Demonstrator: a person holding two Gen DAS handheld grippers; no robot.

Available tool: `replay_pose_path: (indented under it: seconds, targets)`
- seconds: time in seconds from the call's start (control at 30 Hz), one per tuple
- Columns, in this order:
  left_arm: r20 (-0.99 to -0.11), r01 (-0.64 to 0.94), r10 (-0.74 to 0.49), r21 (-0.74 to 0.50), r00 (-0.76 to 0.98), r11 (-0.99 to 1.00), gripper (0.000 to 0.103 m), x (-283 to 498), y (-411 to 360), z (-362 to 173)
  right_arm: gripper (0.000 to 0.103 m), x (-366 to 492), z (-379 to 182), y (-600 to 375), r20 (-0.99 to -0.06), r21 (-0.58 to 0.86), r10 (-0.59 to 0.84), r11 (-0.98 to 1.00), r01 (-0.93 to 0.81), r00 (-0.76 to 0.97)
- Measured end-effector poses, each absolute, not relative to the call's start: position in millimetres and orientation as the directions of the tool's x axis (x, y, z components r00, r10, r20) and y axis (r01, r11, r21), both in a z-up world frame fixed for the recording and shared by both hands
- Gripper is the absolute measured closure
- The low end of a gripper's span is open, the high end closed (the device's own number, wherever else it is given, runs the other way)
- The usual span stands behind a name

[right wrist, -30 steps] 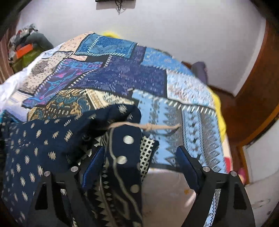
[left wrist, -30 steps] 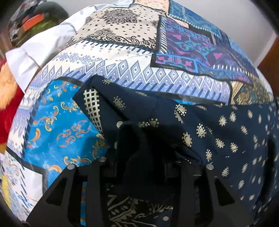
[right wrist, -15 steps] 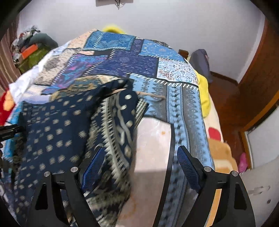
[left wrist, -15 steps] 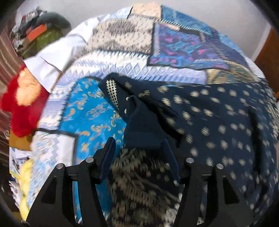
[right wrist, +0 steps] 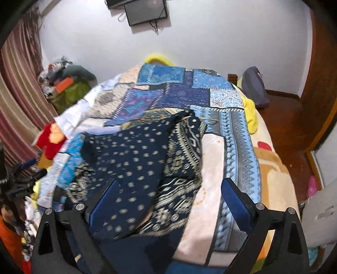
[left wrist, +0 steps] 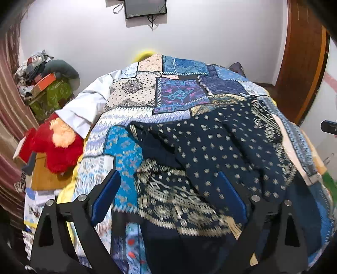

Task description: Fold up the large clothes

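A large navy garment (left wrist: 212, 151) with cream dots and a patterned border lies folded over on the patchwork bedspread (left wrist: 172, 92). It also shows in the right wrist view (right wrist: 139, 160). My left gripper (left wrist: 168, 198) is open and empty, pulled back above the garment's near edge. My right gripper (right wrist: 168, 202) is open and empty, also back from the garment. The left gripper appears at the left edge of the right wrist view (right wrist: 23, 179).
A red plush toy (left wrist: 56, 147) and a white cloth (left wrist: 84, 107) lie at the bed's left side. A pile of clutter (left wrist: 42, 78) stands by the curtain. A screen (left wrist: 145, 8) hangs on the wall. A wooden door (left wrist: 303, 69) is at right.
Both grippers have let go of the garment's corners, opened, and drawn back and upward. The garment now lies folded on the bed.
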State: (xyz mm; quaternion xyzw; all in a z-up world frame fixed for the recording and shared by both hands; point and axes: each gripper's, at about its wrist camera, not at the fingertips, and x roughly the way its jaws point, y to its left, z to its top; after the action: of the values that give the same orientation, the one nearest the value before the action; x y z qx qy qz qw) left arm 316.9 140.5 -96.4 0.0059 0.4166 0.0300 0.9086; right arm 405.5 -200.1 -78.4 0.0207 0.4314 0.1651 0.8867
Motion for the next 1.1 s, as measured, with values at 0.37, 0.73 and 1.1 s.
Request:
replay_pose_path:
  seconds: [0.37,0.73,1.1]
  targets:
    - [-0.843,-0.109,0.017,-0.049,0.537,0.993,0.002,251,160,-151,0.004,330,-114,-213,-0.811,0.279,0.367,0.927,-0.252,0.455]
    - [-0.946,-0.233,-0.152,-0.222,0.285,0.947,0.002,214,179,-270,0.010,288,-180,-184,-0.835,0.386,0.472,0.869,-0.311,0.282]
    - [-0.853,-0.328,-0.401,-0.505,0.334,0.799,0.041,205,183,-297,0.092,284,-180,-177,-0.809,0.387,0.497,0.853,-0.352,0.315]
